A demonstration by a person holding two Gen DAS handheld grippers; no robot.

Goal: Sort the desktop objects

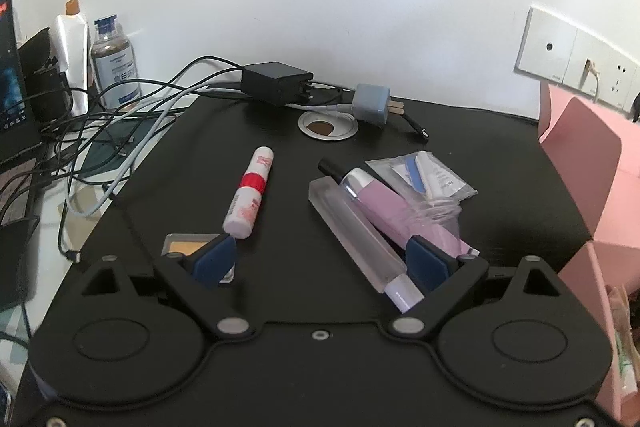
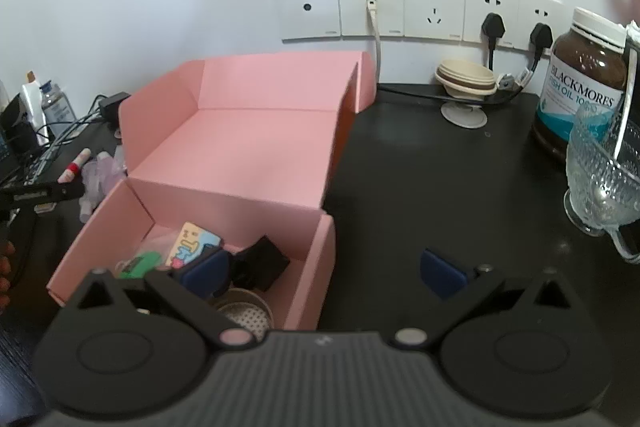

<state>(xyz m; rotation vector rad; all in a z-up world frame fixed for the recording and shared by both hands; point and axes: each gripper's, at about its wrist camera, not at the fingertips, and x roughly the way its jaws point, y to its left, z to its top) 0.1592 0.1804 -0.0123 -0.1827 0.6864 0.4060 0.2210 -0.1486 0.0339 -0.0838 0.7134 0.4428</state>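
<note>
Two grippers on the go here, both with jaws spread wide and nothing in either one. The left gripper (image 1: 320, 259) hangs low over the black desk (image 1: 280, 155) with a few loose bits just ahead: a white-and-red tube (image 1: 250, 197), a clear frosted stick (image 1: 356, 239) and a lilac tube (image 1: 384, 211) leaning on each other, plus a little plastic sachet bag (image 1: 424, 175) behind them. Looks to me like it's lining up its next pick, probably the frosted stick, since that one sits right by its right finger.

The right gripper (image 2: 326, 269) is parked over the edge of the pink box (image 2: 316, 259), which already has a few things in it.

The catch: the stick and lilac tube are touching, so closing on one could drag the other. Chargers and a tangle of cables (image 1: 120, 115) sit further back, out of the way.
</note>
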